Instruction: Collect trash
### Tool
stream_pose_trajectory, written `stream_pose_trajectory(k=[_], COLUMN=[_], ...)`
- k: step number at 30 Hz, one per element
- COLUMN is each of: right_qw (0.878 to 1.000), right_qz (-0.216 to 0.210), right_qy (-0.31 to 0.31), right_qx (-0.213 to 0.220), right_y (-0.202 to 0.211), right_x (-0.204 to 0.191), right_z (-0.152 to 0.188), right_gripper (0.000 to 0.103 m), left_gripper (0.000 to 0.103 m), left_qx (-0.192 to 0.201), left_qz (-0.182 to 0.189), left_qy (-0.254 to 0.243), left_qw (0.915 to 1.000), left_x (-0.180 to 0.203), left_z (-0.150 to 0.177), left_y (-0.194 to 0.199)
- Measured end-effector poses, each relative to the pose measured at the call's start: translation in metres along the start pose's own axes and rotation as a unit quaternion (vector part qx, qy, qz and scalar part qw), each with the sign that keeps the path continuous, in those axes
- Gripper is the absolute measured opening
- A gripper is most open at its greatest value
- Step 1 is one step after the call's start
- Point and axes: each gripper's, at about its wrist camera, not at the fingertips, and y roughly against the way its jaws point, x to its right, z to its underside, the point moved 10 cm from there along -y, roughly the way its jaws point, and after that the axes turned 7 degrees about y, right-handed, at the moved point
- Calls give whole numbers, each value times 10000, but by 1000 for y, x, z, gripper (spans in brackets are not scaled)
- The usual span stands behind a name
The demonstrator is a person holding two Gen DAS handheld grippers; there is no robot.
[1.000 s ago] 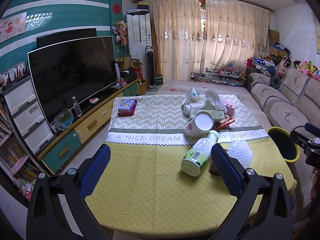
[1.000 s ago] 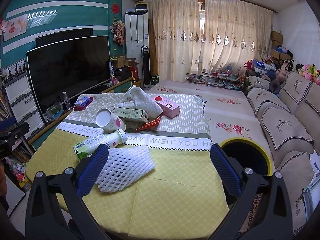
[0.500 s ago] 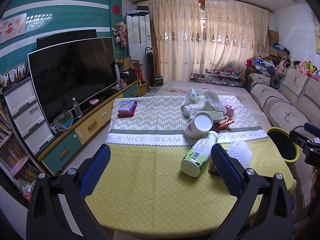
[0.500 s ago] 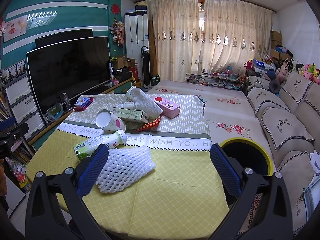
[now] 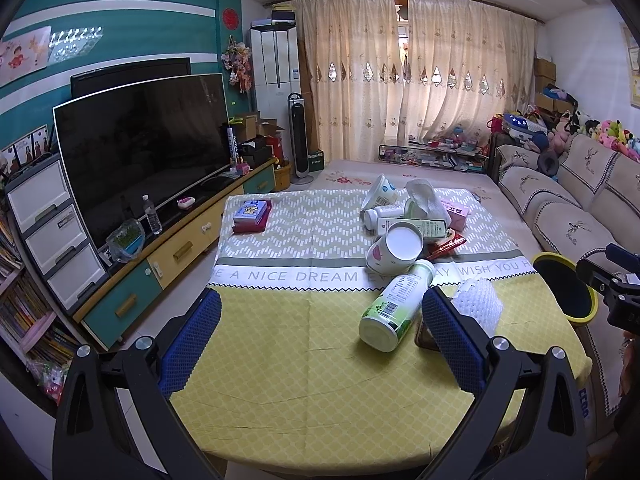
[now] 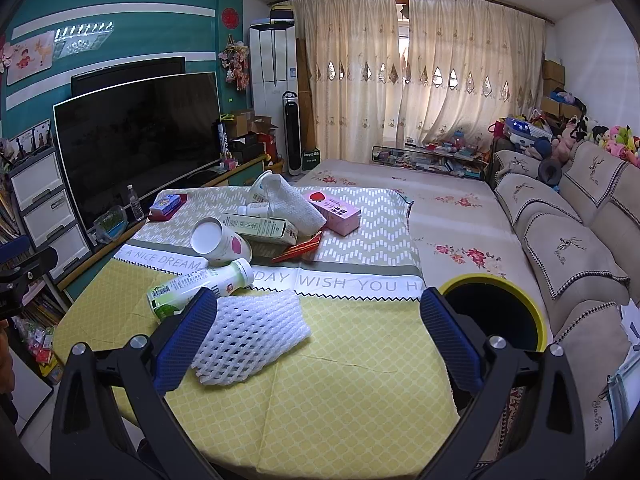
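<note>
Trash lies on the table's yellow cloth: a green-and-white bottle on its side, a white foam net, a paper cup tipped over, a long carton, a pink carton and a red wrapper. My left gripper is open over the near cloth, the bottle just inside its right finger. My right gripper is open too, with the foam net beside its left finger. A yellow-rimmed black bin stands off the table's right edge.
A small stack of books rests at the table's far left. A TV on a low cabinet runs along the left wall. A sofa lines the right side, beyond the bin. Curtains and clutter fill the far end.
Both grippers have barely shifted; the left view has drifted slightly. Nothing on the table has moved.
</note>
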Motion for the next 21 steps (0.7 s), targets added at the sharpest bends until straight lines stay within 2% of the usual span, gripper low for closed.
stream_pose_trajectory(k=[21], right_qw=[10000], right_qz=[-13], right_qy=[-14], right_qx=[-24], right_y=[-5], right_x=[-4], right_z=[3], right_gripper=[97], left_gripper=[99], left_qx=[-62], left_qz=[46], left_qy=[-8], left_qw=[10000], left_x=[2], left_z=[5], left_y=[-6])
